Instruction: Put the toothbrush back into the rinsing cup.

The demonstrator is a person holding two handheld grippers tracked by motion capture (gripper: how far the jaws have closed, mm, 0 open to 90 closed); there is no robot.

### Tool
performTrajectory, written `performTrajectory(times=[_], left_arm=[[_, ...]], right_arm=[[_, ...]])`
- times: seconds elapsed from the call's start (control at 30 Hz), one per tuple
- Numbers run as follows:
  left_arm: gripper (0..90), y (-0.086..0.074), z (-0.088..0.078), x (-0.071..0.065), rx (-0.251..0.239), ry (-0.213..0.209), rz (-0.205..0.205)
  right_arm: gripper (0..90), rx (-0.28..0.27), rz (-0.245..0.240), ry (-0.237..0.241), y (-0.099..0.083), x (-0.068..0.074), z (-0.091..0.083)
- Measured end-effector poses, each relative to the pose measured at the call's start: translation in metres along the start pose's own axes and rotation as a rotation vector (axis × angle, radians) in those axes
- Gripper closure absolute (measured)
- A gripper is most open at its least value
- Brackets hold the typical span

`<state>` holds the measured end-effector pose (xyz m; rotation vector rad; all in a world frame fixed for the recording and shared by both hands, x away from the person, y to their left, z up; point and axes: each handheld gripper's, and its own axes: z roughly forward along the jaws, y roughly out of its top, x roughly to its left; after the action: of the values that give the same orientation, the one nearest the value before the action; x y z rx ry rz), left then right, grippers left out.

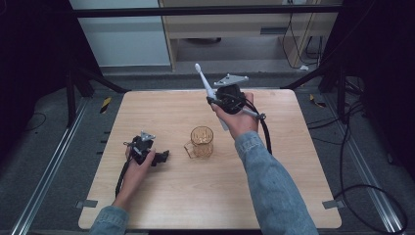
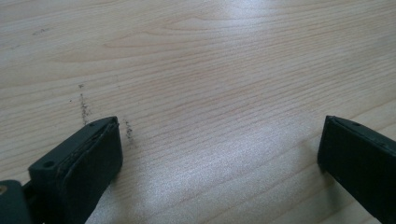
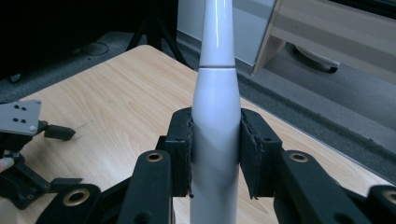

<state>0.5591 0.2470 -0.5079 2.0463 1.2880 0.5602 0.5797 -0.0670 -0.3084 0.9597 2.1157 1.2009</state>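
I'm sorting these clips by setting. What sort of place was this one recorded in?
Probably a lab or workshop recording station, not a home. A bare wooden table stands between metal floor rails, dark tripod legs flank it, and loose cables run over grey carpet. The amber glass mug and white electric toothbrush look like props.

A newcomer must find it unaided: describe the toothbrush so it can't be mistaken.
On the light wooden table, look above the far edge, beyond the amber glass mug. There the right gripper clamps a white electric toothbrush, the one slim white stick, brush head pointing up and away.
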Motion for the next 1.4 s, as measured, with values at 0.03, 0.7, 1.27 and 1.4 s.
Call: performTrajectory(times=[0.03,0.7,1.27,1.4], left_arm=[[0.0,0.0,0.0,0.0,0.0,0.0,0.0],[0.0,0.0,0.0,0.0,0.001,0.0,0.001],[0.0,0.0,0.0,0.0,-0.002,0.0,-0.002],[0.0,0.0,0.0,0.0,-0.001,0.0,-0.002]], right_arm=[[66.9,0.0,0.0,0.0,0.0,0.0,0.0],[66.9,-0.02,0.007,0.028,0.002,0.018,0.021],[66.9,-0.05,0.023,0.048,0.005,0.03,0.027],[66.9,-0.049,0.013,0.055,0.004,0.032,0.029]])
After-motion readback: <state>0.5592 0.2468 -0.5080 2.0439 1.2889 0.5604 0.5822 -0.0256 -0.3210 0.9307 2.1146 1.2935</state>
